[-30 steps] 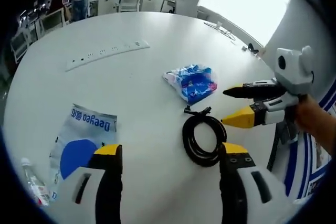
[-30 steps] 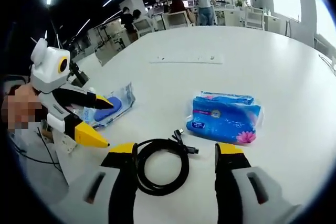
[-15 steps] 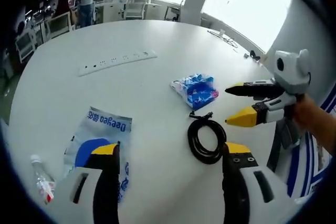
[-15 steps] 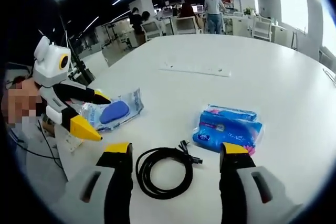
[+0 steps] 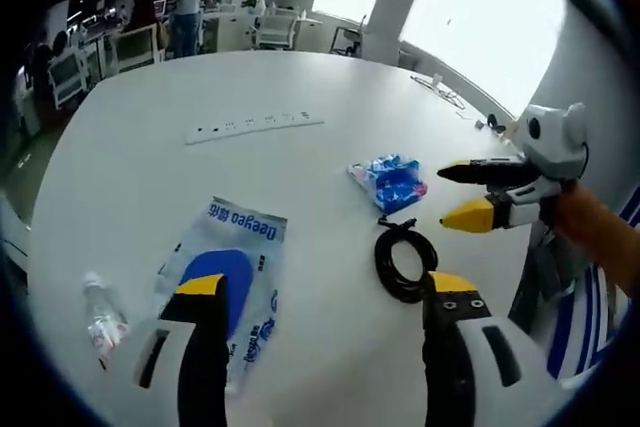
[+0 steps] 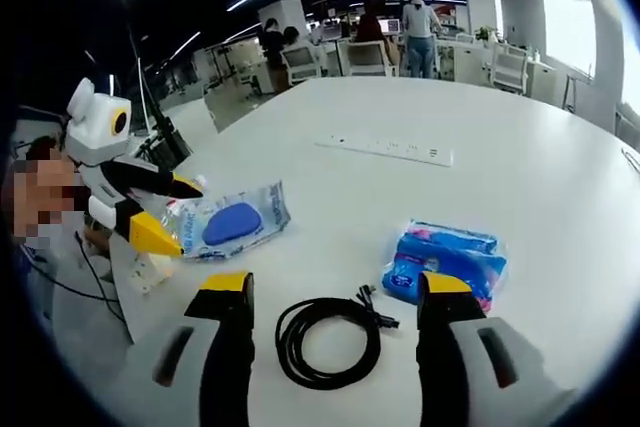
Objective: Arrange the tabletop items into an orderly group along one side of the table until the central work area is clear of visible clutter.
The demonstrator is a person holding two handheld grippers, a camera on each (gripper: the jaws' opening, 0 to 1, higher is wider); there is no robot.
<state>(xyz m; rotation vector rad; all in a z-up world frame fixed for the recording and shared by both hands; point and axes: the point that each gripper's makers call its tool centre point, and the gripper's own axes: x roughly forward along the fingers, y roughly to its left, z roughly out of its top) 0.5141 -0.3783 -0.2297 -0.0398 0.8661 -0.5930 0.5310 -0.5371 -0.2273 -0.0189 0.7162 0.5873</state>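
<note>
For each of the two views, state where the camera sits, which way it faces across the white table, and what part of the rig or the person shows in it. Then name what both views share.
Left gripper view: rides the left gripper, facing across the white table to the mouse packet, water bottle and power strip; the right gripper and a hand enter from the right.
Right gripper view: rides the right gripper, facing the black cable coil and blue tissue pack; the left gripper enters from the left.
Shared: table, cable, tissue pack, packet, power strip.
</note>
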